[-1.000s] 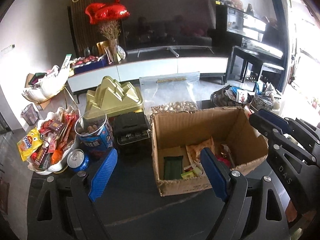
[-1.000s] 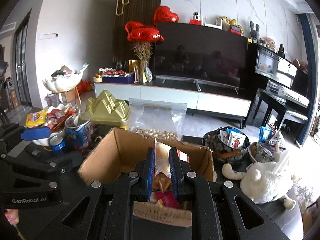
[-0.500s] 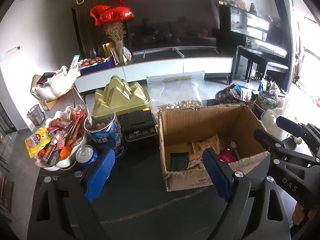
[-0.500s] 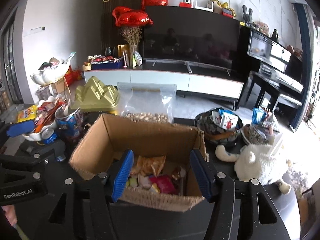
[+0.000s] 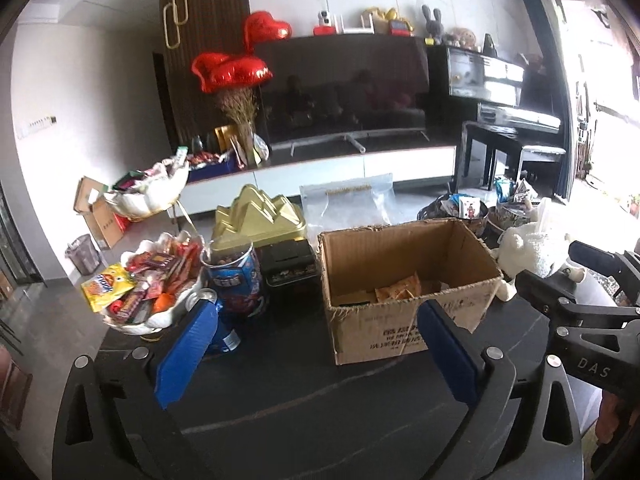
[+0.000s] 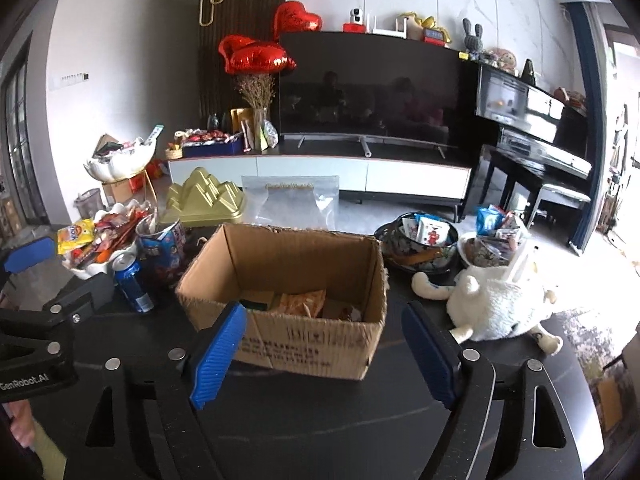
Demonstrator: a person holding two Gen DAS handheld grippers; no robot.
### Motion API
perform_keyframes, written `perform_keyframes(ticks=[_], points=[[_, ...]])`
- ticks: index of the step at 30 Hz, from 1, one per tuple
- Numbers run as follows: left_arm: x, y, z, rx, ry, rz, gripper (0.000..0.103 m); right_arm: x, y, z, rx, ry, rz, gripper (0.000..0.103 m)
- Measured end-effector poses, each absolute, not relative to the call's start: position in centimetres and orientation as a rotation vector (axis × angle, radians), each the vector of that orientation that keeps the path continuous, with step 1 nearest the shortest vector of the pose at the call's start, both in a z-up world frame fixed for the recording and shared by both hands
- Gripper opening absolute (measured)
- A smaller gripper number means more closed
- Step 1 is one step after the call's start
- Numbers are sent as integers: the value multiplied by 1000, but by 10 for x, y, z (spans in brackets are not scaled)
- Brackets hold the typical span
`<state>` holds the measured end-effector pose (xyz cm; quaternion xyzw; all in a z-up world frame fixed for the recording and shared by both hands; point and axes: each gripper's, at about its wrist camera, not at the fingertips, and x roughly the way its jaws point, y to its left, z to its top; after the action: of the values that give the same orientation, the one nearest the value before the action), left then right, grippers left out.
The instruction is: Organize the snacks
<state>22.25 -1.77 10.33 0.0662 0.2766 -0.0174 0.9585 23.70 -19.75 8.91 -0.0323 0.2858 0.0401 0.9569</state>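
Observation:
An open cardboard box (image 5: pixel 404 328) stands on the dark table, also in the right wrist view (image 6: pixel 304 344). Several snack packets (image 6: pixel 302 302) lie inside it, an orange one (image 5: pixel 398 290) among them. My left gripper (image 5: pixel 316 356) is open and empty, held back from the box's near left corner. My right gripper (image 6: pixel 322 360) is open and empty, in front of the box's near wall. A white bowl (image 5: pixel 156 322) heaped with snack packets (image 5: pixel 140 284) sits left of the box.
A blue tin (image 5: pixel 236 280), a blue can (image 6: pixel 132 280), a black case (image 5: pixel 290 266) and a gold box (image 5: pixel 260 216) stand left of the box. A clear bag (image 6: pixel 294 202) stands behind. Dark snack bowls (image 6: pixel 420 248) and a white plush toy (image 6: pixel 504 304) sit to the right.
My right gripper opened, let a snack packet drop into the box and drew back. Both grippers have pulled away from the box and lowered, so less of its inside shows.

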Motion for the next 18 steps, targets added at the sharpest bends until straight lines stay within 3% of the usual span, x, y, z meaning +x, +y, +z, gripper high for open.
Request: perform_keyframes(ticks=[8,18], points=[[166,-15,112,111,480,-24,103,174,-199,97,-65,499,75,92],[103,-16,115,143,391,18,103,116,-199,98,-70,456,83,93]])
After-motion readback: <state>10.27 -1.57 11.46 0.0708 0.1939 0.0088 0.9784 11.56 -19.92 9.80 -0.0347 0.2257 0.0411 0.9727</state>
